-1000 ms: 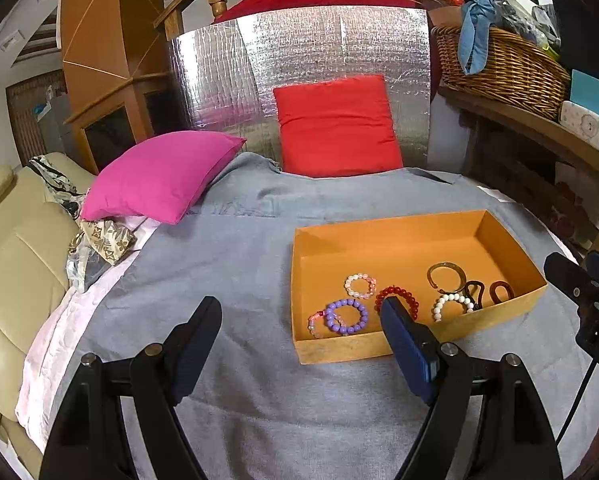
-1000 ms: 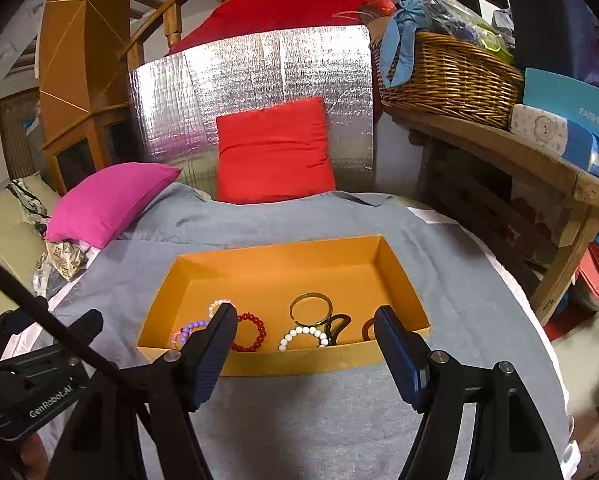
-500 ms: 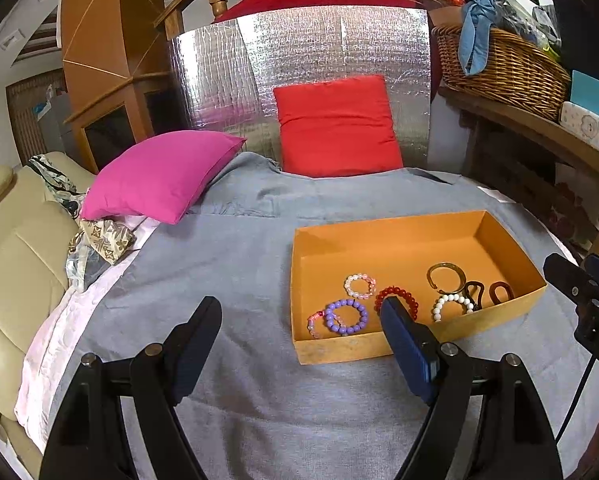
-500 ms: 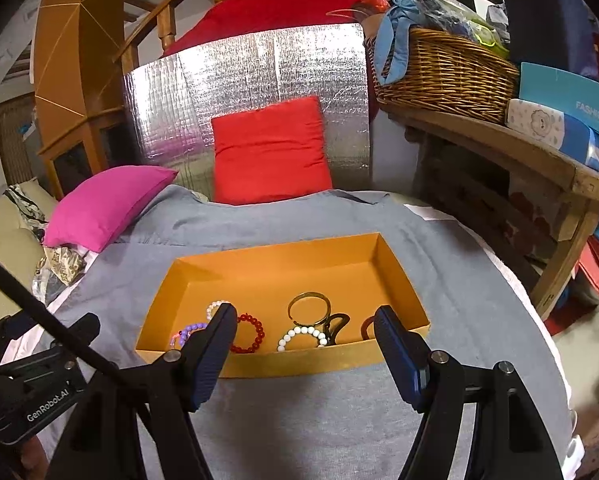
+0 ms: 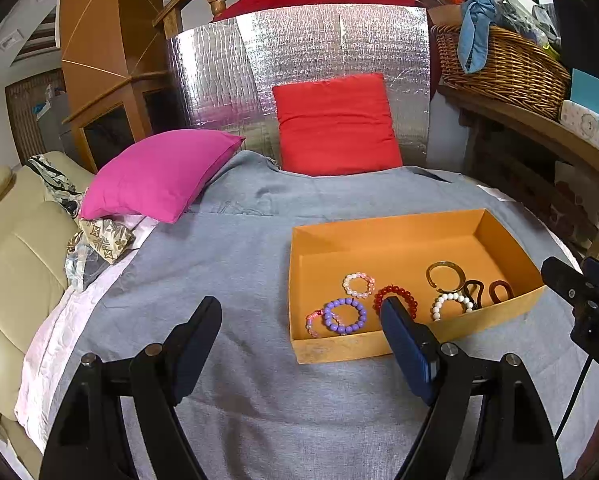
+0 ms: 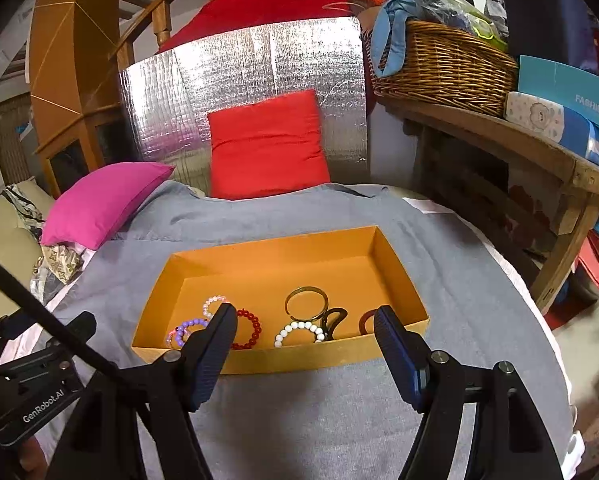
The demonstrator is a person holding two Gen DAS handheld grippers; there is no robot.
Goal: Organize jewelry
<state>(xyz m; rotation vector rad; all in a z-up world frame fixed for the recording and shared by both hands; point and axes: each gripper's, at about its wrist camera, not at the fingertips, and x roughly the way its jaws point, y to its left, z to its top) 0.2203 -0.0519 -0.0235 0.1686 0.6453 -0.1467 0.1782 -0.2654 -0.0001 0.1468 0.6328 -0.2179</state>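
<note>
An orange box (image 5: 399, 236) (image 6: 283, 244) lies on the grey cloth and holds several bracelets. Among them are a purple bead bracelet (image 5: 345, 315) (image 6: 187, 326), a red bead bracelet (image 5: 395, 293) (image 6: 253, 328), a white bead bracelet (image 5: 451, 304) (image 6: 299, 330), a pale pink bead ring (image 5: 358, 283) and a gold bangle (image 5: 445, 276) (image 6: 306, 304). My left gripper (image 5: 299, 320) hangs open before the box's near left corner, nothing between its fingers. My right gripper (image 6: 305, 328) stands open just in front of the box's near wall, also with nothing held.
A pink cushion (image 5: 159, 172) and a red cushion (image 5: 335, 124) lie at the far side of the grey cloth (image 5: 227, 264), against a silver foil panel (image 5: 299, 60). A wicker basket (image 6: 439, 64) and boxes sit on a wooden shelf at right. A beige sofa (image 5: 15, 256) lies left.
</note>
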